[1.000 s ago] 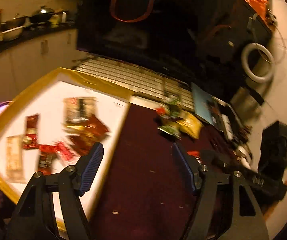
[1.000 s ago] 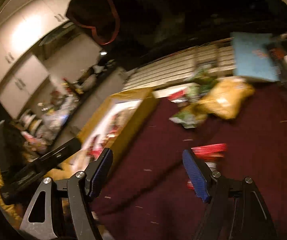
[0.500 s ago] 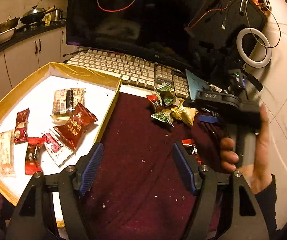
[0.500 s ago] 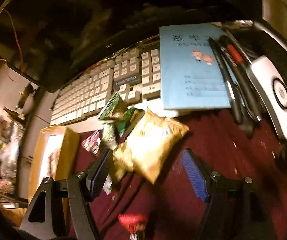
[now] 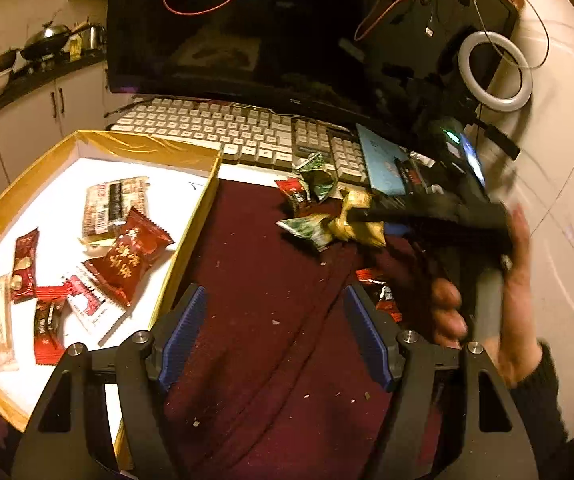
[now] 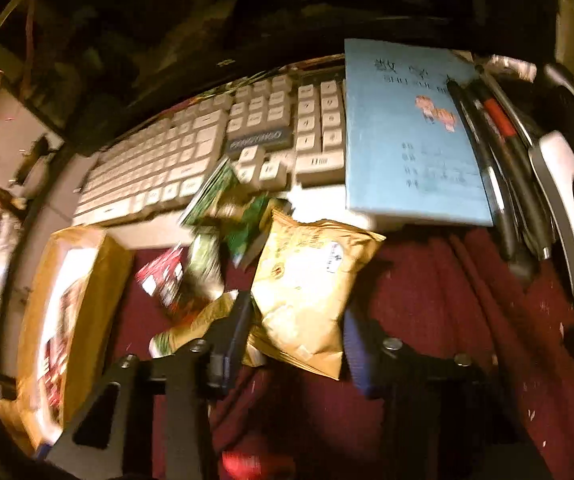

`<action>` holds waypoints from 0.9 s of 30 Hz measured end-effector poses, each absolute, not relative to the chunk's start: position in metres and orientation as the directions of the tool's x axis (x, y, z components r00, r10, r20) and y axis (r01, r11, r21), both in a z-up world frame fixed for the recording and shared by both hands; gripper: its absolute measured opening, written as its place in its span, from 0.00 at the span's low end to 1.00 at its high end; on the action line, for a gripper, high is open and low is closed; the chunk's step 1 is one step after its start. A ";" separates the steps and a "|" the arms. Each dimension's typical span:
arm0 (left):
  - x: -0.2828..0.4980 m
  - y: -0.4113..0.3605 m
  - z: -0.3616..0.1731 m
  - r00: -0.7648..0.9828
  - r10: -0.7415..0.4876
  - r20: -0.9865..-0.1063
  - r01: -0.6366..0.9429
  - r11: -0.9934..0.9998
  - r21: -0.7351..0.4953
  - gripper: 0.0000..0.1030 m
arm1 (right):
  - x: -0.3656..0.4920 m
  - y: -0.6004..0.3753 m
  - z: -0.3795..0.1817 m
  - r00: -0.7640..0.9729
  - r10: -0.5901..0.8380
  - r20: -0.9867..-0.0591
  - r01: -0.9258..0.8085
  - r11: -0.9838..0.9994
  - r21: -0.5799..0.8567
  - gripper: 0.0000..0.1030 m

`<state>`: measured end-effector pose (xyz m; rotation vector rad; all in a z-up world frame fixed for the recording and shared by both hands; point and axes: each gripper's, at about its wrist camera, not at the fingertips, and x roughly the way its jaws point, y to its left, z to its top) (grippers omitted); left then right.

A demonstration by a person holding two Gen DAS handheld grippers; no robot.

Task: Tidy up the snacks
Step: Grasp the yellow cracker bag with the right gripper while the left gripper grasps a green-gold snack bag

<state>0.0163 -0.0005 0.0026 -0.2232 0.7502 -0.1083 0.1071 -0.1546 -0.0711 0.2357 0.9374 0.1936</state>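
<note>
A yellow snack bag (image 6: 307,276) lies on the maroon cloth (image 5: 267,248) in a small pile with green packets (image 6: 223,196) and a red packet (image 6: 159,276). My right gripper (image 6: 295,316) points down at it. Its jaws are closing, and the pads touch both sides of the bag's near end. A hand (image 5: 515,280) holds that gripper at the right of the left wrist view. My left gripper (image 5: 273,300) stands open over the bare cloth with nothing between its fingers. To its left, a gold-rimmed white box (image 5: 143,146) holds several packets, among them a big red one (image 5: 131,256).
A white keyboard (image 5: 215,128) and a dark monitor (image 5: 247,20) stand behind the pile. A blue notebook (image 6: 407,140), pens (image 6: 499,152) and a white device (image 6: 571,208) lie at the right. A ring light (image 5: 495,68) hangs on the wall. Another red packet (image 5: 383,296) lies on the cloth.
My right gripper swung over to the snack pile, dropped onto the yellow bag and narrowed its jaws around it. The left gripper stayed open in place.
</note>
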 end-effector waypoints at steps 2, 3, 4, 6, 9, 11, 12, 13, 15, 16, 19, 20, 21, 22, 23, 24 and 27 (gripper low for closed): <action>0.025 0.002 0.002 0.708 -0.221 -0.671 0.026 0.957 -0.288 0.68 | 0.087 -0.165 -0.069 0.592 0.314 -0.742 -0.098 0.942 0.321 0.36; 0.035 0.000 0.001 0.685 -0.252 -0.683 0.039 0.950 -0.311 0.68 | 0.076 -0.171 -0.069 0.601 0.347 -0.720 -0.116 0.929 0.351 0.36; 0.041 -0.002 0.000 0.670 -0.265 -0.694 0.046 0.947 -0.317 0.68 | 0.067 -0.177 -0.069 0.611 0.380 -0.695 -0.135 0.915 0.381 0.36; 0.066 -0.017 -0.003 0.612 -0.264 -0.745 0.053 0.954 -0.295 0.68 | 0.056 -0.187 -0.067 0.644 0.410 -0.646 -0.152 0.896 0.418 0.36; 0.099 -0.038 -0.011 0.551 -0.262 -0.793 0.054 0.959 -0.279 0.68 | 0.056 -0.202 -0.069 0.691 0.441 -0.573 -0.138 0.858 0.494 0.36; 0.114 -0.046 -0.016 0.551 -0.238 -0.800 0.052 0.967 -0.251 0.68 | 0.061 -0.209 -0.074 0.678 0.480 -0.557 -0.126 0.822 0.555 0.36; 0.122 -0.050 -0.017 0.569 -0.208 -0.796 0.049 0.974 -0.219 0.68 | 0.062 -0.212 -0.073 0.674 0.478 -0.563 -0.129 0.827 0.548 0.36; 0.130 -0.054 -0.019 0.587 -0.167 -0.792 0.037 0.983 -0.179 0.68 | 0.060 -0.212 -0.071 0.679 0.461 -0.572 -0.127 0.841 0.526 0.36; 0.149 -0.067 -0.026 0.590 -0.114 -0.799 0.047 0.993 -0.107 0.68 | 0.056 -0.212 -0.071 0.682 0.454 -0.573 -0.132 0.848 0.514 0.36; 0.157 -0.070 -0.031 0.572 -0.120 -0.812 0.067 0.993 -0.099 0.68 | 0.058 -0.211 -0.072 0.676 0.466 -0.570 -0.140 0.841 0.522 0.36; 0.166 -0.075 -0.049 0.542 -0.105 -0.834 0.070 0.994 -0.080 0.56 | 0.052 -0.217 -0.073 0.678 0.472 -0.563 -0.132 0.832 0.538 0.36; 0.163 -0.075 -0.050 0.549 -0.084 -0.832 0.061 0.996 -0.060 0.50 | 0.052 -0.219 -0.073 0.681 0.469 -0.563 -0.125 0.832 0.541 0.36; 0.159 -0.074 -0.049 0.553 -0.084 -0.829 0.059 0.996 -0.062 0.47 | 0.053 -0.220 -0.076 0.679 0.471 -0.563 -0.122 0.829 0.546 0.36; 0.156 -0.072 -0.048 0.544 -0.125 -0.830 0.067 0.992 -0.105 0.47 | 0.054 -0.219 -0.077 0.673 0.478 -0.564 -0.119 0.823 0.555 0.36; 0.154 -0.069 -0.047 0.534 -0.172 -0.828 0.077 0.985 -0.155 0.47 | 0.055 -0.219 -0.079 0.665 0.490 -0.564 -0.121 0.815 0.566 0.36; 0.154 -0.066 -0.047 0.529 -0.188 -0.827 0.073 0.982 -0.177 0.47 | 0.056 -0.219 -0.079 0.660 0.500 -0.561 -0.122 0.808 0.576 0.36; 0.159 -0.064 -0.047 0.548 -0.175 -0.818 0.057 0.984 -0.172 0.41 | 0.055 -0.217 -0.078 0.673 0.483 -0.560 -0.121 0.819 0.561 0.36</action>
